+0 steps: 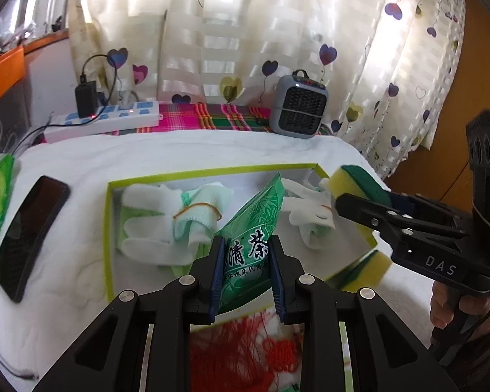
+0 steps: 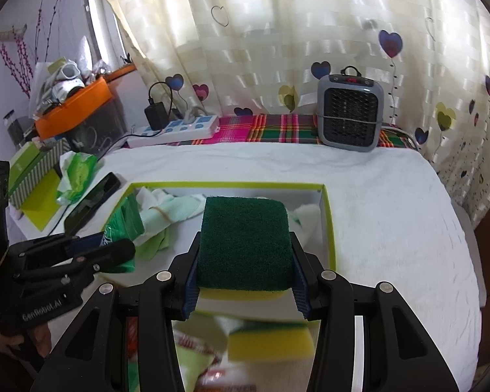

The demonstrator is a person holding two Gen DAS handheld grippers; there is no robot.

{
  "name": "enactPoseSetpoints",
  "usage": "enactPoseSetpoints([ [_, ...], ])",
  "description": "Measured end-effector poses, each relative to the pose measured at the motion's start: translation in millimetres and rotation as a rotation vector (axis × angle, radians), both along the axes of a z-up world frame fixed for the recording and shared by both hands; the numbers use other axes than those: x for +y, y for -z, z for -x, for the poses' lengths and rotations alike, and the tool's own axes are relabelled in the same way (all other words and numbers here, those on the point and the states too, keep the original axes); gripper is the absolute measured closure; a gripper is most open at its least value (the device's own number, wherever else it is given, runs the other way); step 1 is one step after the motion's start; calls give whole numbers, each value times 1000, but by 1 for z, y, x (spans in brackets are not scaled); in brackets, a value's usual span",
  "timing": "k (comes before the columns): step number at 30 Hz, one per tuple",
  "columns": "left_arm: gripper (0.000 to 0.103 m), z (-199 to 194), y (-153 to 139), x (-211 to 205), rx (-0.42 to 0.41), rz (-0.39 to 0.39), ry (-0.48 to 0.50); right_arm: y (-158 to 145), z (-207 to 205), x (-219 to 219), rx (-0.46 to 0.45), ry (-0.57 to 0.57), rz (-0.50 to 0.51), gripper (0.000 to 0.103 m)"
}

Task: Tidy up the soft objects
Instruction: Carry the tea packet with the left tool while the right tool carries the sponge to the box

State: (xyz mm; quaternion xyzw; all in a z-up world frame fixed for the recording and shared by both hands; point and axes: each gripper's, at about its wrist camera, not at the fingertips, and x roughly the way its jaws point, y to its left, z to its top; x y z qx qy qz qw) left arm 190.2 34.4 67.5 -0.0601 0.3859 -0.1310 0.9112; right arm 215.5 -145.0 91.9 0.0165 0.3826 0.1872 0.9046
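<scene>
A green foil tea packet (image 1: 248,228) is gripped by the left gripper (image 1: 246,277), and a yellow sponge with a green scouring pad (image 2: 245,248) by the right gripper (image 2: 245,290), both over the lime-rimmed shallow cardboard box (image 1: 107,228).

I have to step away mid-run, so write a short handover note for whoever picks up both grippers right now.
Left gripper: shut on the green tea packet, held over the lime-rimmed box.
Right gripper: shut on the sponge, green scouring side up, at the box's right end.
Already in the box: the two white glove bundles, the left one bound with a rubber band.
Left outside: another sponge by the box's near right corner and a red tasselled knot in front of the box.
Next, probably: lower and release both held items into the box, then fetch those two.
</scene>
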Motion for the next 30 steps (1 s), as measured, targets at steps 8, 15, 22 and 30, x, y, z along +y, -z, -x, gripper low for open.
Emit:
enactPoseSetpoints([
  [8, 79, -24, 17, -10, 43, -30, 27, 17, -35, 16, 53, -21, 39, 56],
  [15, 78, -35, 27, -11, 61, -60, 23, 28, -54, 29, 76, -49, 111, 56],
  [22, 73, -38, 33, -16, 79, -80, 36, 38, -63, 36, 95, -55, 139, 55],
  [30, 67, -40, 39, -18, 98, -87, 36, 42, -68, 40, 105, -56, 159, 55],
])
